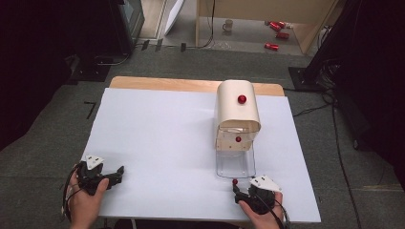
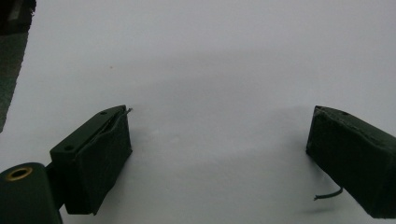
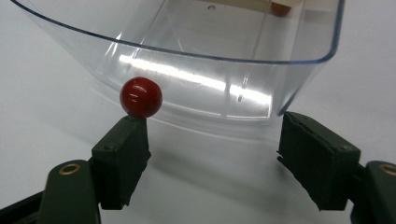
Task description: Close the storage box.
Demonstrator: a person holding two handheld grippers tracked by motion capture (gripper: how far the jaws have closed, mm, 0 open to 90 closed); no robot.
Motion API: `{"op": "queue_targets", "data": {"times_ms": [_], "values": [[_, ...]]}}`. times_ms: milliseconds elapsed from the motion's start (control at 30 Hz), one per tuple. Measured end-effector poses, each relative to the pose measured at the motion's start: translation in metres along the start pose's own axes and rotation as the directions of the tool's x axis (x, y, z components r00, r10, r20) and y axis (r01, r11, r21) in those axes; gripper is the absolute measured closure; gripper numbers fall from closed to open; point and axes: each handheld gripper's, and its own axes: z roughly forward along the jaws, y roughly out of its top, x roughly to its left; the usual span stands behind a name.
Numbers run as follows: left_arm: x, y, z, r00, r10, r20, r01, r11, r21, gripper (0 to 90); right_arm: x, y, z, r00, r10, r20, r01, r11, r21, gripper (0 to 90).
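White-covered table, wood edge showing at the far side. On it: cream rounded box with red knob, right of centre; clear plastic drawer pulled out toward the near edge, its own red knob at the front.

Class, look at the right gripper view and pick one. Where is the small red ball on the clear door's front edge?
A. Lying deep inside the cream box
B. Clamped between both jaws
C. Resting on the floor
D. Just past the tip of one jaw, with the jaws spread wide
D: the red ball sits at the tip of one jaw of the right gripper, whose jaws stand wide apart in front of the clear door.
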Motion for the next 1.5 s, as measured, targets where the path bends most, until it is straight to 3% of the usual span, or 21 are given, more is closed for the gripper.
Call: {"op": "queue_targets", "data": {"times_ms": [333,600,800,1267,1500], "values": [[0.0,0.0,0.0,1.0,-0.001,0.0,0.001,1.0,-0.002,6.4,-0.005,0.01,-0.003,0.9992,0.036,-0.018,-0.036,0.998,-0.042,27.9],[0.0,0.0,0.0,1.0,-0.001,0.0,0.001,1.0,-0.002,6.4,-0.005,0.021,0.002,0.9998,0.019,-0.006,-0.019,0.999,-0.044,28.6],[0.0,0.0,0.0,1.0,-0.001,0.0,0.001,1.0,-0.002,6.4,-0.009,0.028,0.004,0.9994,0.035,0.003,-0.034,0.998,-0.054,28.9],[0.0,0.0,0.0,1.0,-0.001,0.0,0.001,1.0,-0.002,6.4,-0.024,0.044,0.024,0.9955,0.094,0.014,-0.093,0.994,-0.059,29.0],[0.0,0.0,0.0,1.0,0.0,0.0,0.0,1.0,-0.001,6.4,-0.027,0.054,0.031,0.9949,0.097,0.029,-0.095,0.993,-0.066,29.0]]}}
